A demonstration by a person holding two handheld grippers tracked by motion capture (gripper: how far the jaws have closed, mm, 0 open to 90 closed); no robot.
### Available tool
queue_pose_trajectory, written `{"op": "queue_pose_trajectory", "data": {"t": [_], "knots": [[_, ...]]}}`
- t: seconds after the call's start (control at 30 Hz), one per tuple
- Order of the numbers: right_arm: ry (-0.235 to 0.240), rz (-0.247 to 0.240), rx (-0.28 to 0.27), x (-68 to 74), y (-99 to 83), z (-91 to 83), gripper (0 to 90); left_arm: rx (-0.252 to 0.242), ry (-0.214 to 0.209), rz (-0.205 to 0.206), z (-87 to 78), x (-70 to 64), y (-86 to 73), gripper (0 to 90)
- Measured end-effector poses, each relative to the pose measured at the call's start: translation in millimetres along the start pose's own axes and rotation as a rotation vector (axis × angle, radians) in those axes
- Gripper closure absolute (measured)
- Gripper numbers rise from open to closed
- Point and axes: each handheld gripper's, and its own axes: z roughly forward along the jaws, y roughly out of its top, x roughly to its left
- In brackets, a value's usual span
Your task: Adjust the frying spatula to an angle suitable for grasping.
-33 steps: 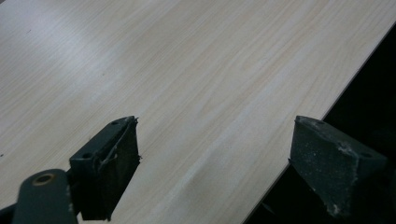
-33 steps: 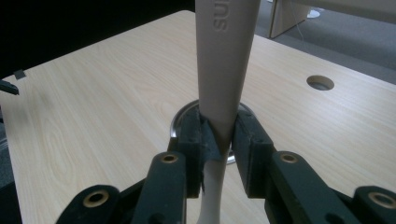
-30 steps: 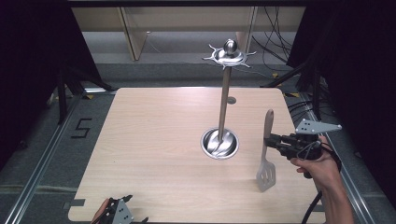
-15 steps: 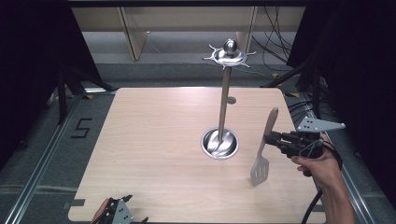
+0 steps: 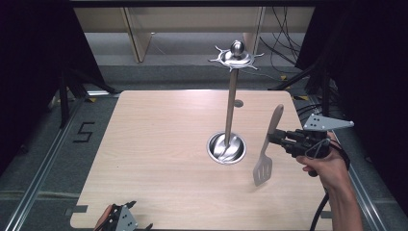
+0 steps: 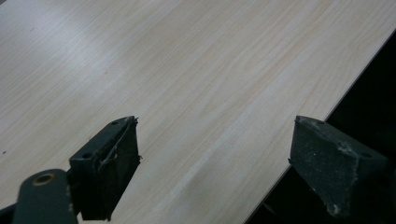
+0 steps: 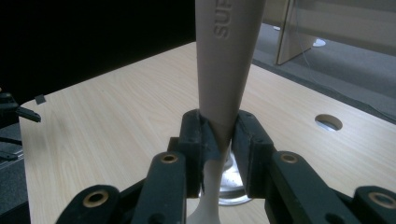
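The pale wood-grain table top (image 5: 159,159) shows fine streaks. The beige slotted plastic spatula (image 5: 267,153) hangs beside the shiny silver metal utensil stand (image 5: 231,101)

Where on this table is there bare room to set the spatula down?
The whole left half of the table, from the stand's base to the left edge, is bare. It is crowded on the right, where the right gripper holds the spatula beside the base.

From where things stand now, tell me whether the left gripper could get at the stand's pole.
Probably yes, though with a long reach. The left gripper sits open at the table's near edge, and bare tabletop lies between it and the stand. The spatula, held by the right gripper, hangs on the stand's far side.
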Motion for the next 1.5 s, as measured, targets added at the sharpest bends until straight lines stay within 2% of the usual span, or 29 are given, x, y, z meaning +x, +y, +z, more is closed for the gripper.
{"op": "queue_pose_trajectory", "data": {"t": [0.07,0.1,0.17,0.2,0.3,0.33,0.43,0.47,0.5,0.57,0.6,0.63,0.67,0.73,0.93,1.0,1.1,1.13,1.27,1.3,1.37,1.5], "knots": [[0.005,0.005,0.016,1.1,3.0,-0.3,74.9,-0.017,-0.003,-0.024,1.7,-1.0,-1.0,15.0],[0.01,-0.02,-0.009,-0.6,4.3,1.8,74.9,-0.017,-0.003,-0.024,1.7,-1.0,-1.0,15.0],[0.01,-0.004,0.007,0.7,5.7,0.9,74.9,-0.011,-0.003,-0.015,1.3,-0.4,-0.8,15.0],[0.005,-0.008,-0.018,1.0,7.3,3.7,74.9,0.0,-0.011,-0.002,0.4,0.3,-0.6,15.0],[0.01,-0.008,-0.016,1.7,9.5,4.9,74.8,-0.004,-0.007,-0.002,0.4,0.1,-0.4,15.0],[0.021,-0.007,0.0,2.2,12.2,4.9,74.9,-0.004,-0.008,0.0,0.4,0.2,-0.4,15.0],[0.016,-0.013,-0.006,2.3,14.6,6.4,74.8,-0.004,-0.007,-0.001,0.4,0.0,-0.5,15.0],[0.028,-0.019,-0.014,1.6,17.2,7.2,74.8,-0.005,-0.007,-0.002,0.5,-0.1,-0.3,15.0],[0.025,-0.018,-0.004,1.7,18.7,6.5,74.9,-0.005,-0.007,-0.002,0.5,-0.1,-0.3,15.0],[0.017,-0.027,-0.023,1.1,19.7,7.9,74.8,-0.004,-0.007,-0.003,0.5,-0.1,-0.2,15.0],[0.027,-0.007,-0.008,2.0,22.2,7.7,74.9,-0.004,-0.007,-0.002,0.5,0.0,-0.3,15.0],[0.015,-0.013,-0.021,1.3,23.2,9.2,74.8,-0.001,-0.009,-0.005,1.1,-0.4,-0.5,15.0],[0.022,-0.008,0.003,1.3,24.6,8.2,74.8,-0.005,-0.012,-0.009,1.2,-0.6,-0.6,15.0],[0.014,-0.016,-0.012,1.0,25.7,9.8,74.8,-0.003,-0.013,-0.008,1.0,-0.4,-0.5,15.0],[0.038,-0.028,-0.01,0.1,38.6,15.5,74.8,0.001,-0.011,-0.006,0.9,0.0,-0.3,15.0],[0.019,-0.027,-0.017,1.7,42.5,17.2,74.9,0.0,-0.014,-0.007,0.4,0.0,-0.1,15.0],[0.031,-0.034,-0.004,1.7,47.2,17.4,74.8,0.002,-0.009,-0.002,0.6,0.4,-0.2,15.0],[0.026,-0.051,-0.005,1.4,51.4,17.2,74.8,-0.003,-0.011,-0.012,1.3,-0.3,-0.4,15.0],[0.024,-0.042,-0.02,1.9,58.5,18.1,74.8,0.001,-0.013,-0.004,0.4,0.1,-0.1,15.0],[0.022,-0.065,-0.017,0.9,60.6,17.7,74.8,0.0,-0.012,-0.004,0.4,0.1,-0.1,15.0],[0.027,-0.05,-0.017,2.2,61.6,18.1,74.8,0.001,-0.016,-0.005,0.4,0.0,-0.2,15.0],[0.022,-0.064,-0.016,3.5,69.3,18.9,74.8,0.003,-0.013,-0.003,0.7,0.3,-0.2,15.0]]}}
